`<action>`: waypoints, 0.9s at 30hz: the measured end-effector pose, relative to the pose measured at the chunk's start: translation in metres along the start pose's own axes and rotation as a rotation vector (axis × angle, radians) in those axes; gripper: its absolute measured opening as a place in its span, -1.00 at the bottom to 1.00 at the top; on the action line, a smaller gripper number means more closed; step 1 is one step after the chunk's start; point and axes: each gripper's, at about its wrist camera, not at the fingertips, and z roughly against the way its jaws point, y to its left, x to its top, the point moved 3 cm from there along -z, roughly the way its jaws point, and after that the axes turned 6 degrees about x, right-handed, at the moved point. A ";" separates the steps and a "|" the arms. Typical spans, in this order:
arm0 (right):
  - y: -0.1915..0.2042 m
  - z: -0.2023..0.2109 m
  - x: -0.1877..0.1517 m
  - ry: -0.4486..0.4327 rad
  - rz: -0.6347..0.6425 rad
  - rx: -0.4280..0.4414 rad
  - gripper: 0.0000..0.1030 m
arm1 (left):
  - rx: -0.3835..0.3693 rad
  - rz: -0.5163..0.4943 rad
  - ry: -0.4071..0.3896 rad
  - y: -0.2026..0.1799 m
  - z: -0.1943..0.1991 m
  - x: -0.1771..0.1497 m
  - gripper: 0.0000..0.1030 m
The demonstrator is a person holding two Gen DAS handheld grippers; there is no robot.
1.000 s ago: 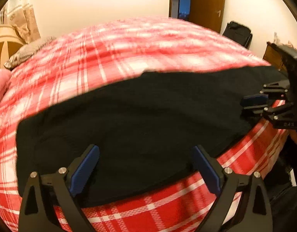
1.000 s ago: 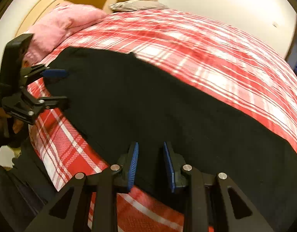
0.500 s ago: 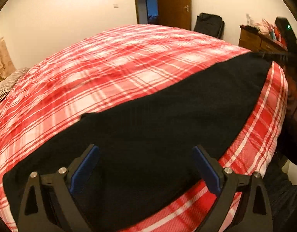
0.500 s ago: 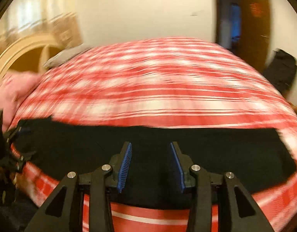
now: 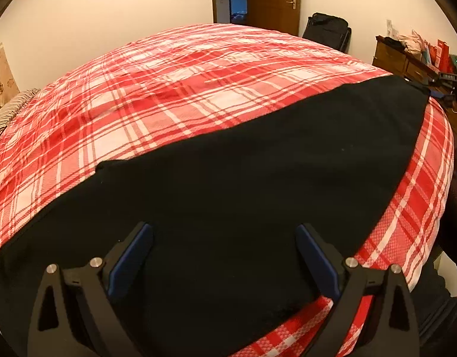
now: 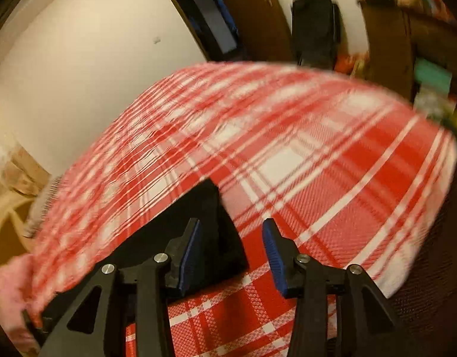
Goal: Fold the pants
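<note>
Right gripper [image 6: 231, 250]: it had swung from mid-leg to the far end of the black pants [image 5: 228, 208]; its jaws stood further apart than a second earlier, released, holding nothing; the corner of the cloth [image 6: 210, 208] lay just beside its left pad, contact too blurred to tell.
Left gripper [image 5: 222, 264]: jaws wide apart as before, empty, hovering over the pants near the other end; whether it touched the fabric could not be told.
Pants: stretched out flat as a long black strip across the near side of the bed [image 5: 198, 89], along its edge, on the red plaid cover.
Change: the two grippers had spread apart, one toward each end of the strip.
Meaning: probably lined up to pinch both ends and bring one over the other; no end-to-end fold was yet made.
</note>
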 end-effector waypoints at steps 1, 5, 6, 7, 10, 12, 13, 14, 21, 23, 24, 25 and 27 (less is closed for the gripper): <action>-0.005 -0.003 -0.002 0.021 -0.021 0.021 -0.13 | 0.001 -0.002 0.002 0.000 -0.001 0.001 0.93; -0.008 -0.010 -0.005 0.035 -0.056 0.071 -0.13 | 0.003 -0.002 0.007 0.001 -0.001 0.000 0.93; -0.007 -0.009 -0.005 0.041 -0.069 0.102 -0.13 | 0.002 0.000 0.009 0.001 -0.001 0.000 0.93; -0.007 -0.010 -0.006 0.052 -0.085 0.133 -0.13 | 0.001 0.001 0.010 0.001 -0.001 0.000 0.93; -0.008 -0.016 -0.008 0.081 -0.093 0.132 -0.13 | 0.000 0.002 0.011 0.002 -0.002 0.000 0.93; -0.007 -0.021 -0.007 0.098 -0.077 0.116 -0.13 | -0.001 0.002 0.012 0.002 -0.002 0.000 0.94; -0.006 -0.024 -0.005 0.100 -0.072 0.112 -0.13 | -0.002 0.002 0.012 0.002 -0.002 0.000 0.94; -0.005 -0.026 -0.005 0.101 -0.073 0.107 -0.13 | -0.002 0.002 0.013 0.002 -0.002 0.000 0.94; 0.001 -0.030 -0.004 0.117 -0.090 0.134 -0.66 | -0.008 0.024 0.007 0.006 0.006 0.001 0.94; 0.007 -0.027 -0.006 0.103 -0.077 0.136 -0.69 | -0.020 0.040 0.001 0.009 0.009 0.002 0.94; 0.012 -0.023 -0.007 0.091 -0.063 0.141 -0.70 | -0.031 0.054 -0.005 0.010 0.012 0.003 0.94; 0.018 -0.019 -0.008 0.081 -0.051 0.146 -0.71 | -0.040 0.064 -0.008 0.011 0.013 0.005 0.94; 0.037 -0.010 -0.008 0.054 0.008 0.137 -0.72 | -0.055 0.088 -0.016 0.013 0.016 0.008 0.94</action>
